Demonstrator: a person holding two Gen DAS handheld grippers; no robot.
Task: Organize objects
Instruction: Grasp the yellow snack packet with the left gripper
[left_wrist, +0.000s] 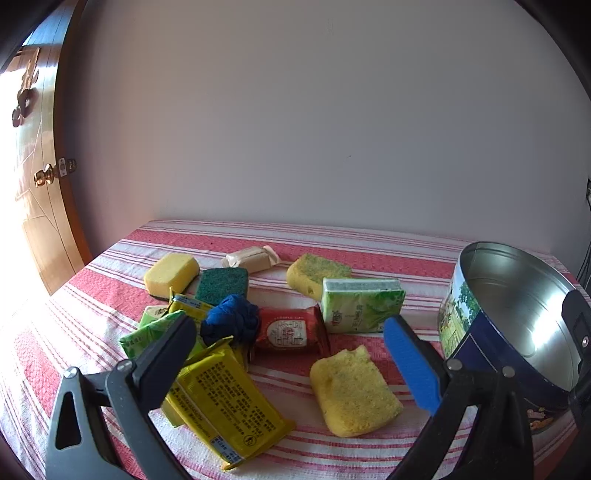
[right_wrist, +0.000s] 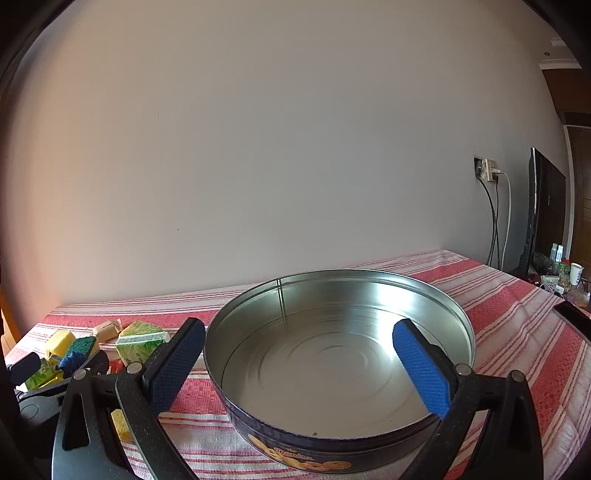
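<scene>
Both tongs gape wide, holding nothing: left gripper (left_wrist: 291, 341) over the scattered sponges (left_wrist: 352, 391), right gripper (right_wrist: 299, 347) over the round tin (right_wrist: 458, 317).

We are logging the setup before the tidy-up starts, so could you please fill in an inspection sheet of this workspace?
Surface: striped cloth covers the table.
Job's things: round tin holds nothing; sponges, packets and a blue cloth ball lie loose beside it.
Clutter: nothing seen.
Grippers: left gripper and right gripper open, holding nothing.
Cables: cables hang from a wall socket.
Surroundings: wooden door, dark screen.
</scene>
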